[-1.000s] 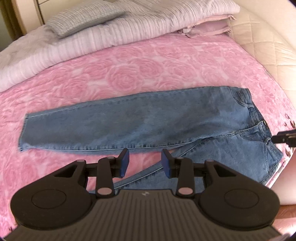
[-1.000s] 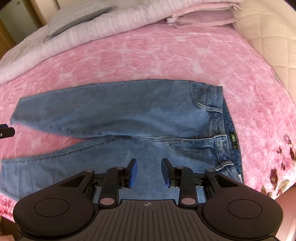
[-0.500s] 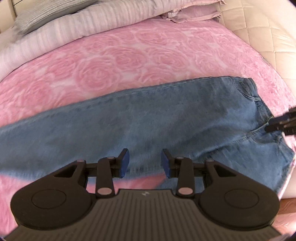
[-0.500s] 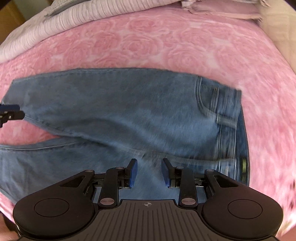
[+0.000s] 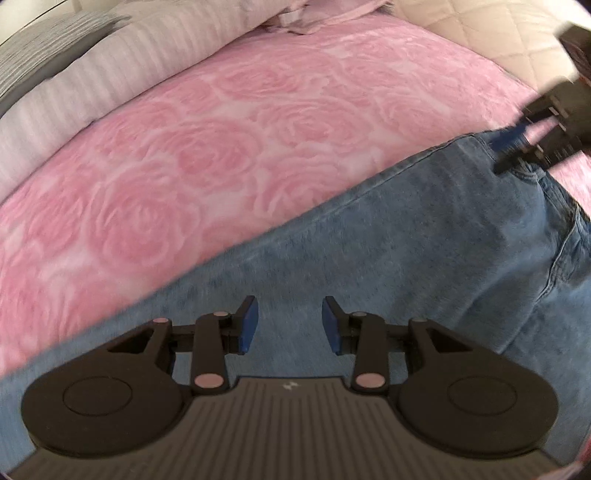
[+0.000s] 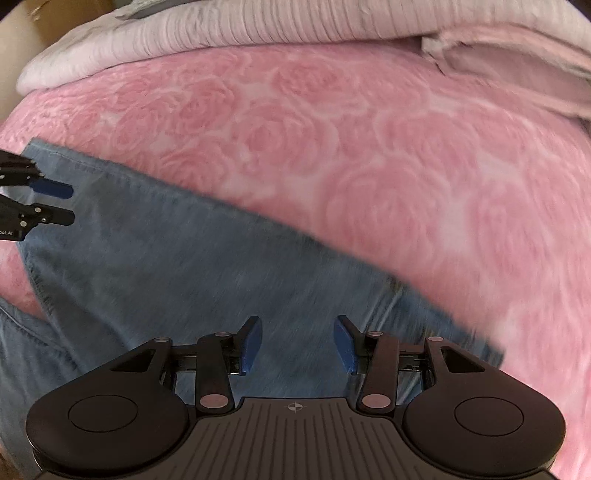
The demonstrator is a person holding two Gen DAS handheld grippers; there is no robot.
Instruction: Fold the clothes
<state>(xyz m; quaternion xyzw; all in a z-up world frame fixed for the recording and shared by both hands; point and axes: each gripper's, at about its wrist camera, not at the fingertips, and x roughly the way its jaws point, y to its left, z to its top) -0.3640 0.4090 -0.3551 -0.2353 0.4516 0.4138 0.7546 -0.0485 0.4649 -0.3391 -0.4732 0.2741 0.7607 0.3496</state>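
Both grippers hover over the jeans (image 5: 388,266) on the pink bedspread (image 5: 229,147). Left gripper (image 5: 289,325) released, holding nothing. Right gripper (image 6: 297,341) opening, nothing between its jaws.

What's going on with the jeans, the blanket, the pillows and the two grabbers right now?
jeans: spread flat on the bed, not yet folded, legs apart.
pink rose blanket: laid smooth under the jeans.
pillows: piled at the bed's far end.
left gripper: open, nothing held, above denim.
right gripper: jaws opening, nothing gripped.
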